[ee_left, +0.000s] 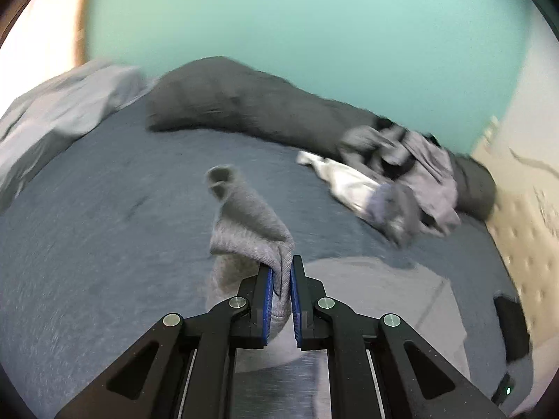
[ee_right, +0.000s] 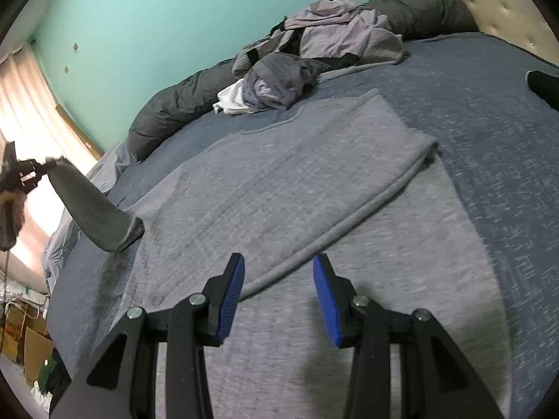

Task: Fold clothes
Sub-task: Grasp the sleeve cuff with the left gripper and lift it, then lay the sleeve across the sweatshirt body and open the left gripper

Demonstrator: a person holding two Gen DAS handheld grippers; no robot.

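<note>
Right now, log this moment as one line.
left gripper: shut on sleeve, lifted | right gripper: open above grey sweater | pile: untouched

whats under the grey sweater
The grey sweater lies on the blue blanket, which shows all around it. Whatever is beneath its middle is covered. The left claw lifts one sleeve.

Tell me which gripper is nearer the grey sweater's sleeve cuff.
Left. The left gripper is clamped on the grey sleeve cuff, lifting it; the right gripper hovers open over the sweater's body, apart.
</note>
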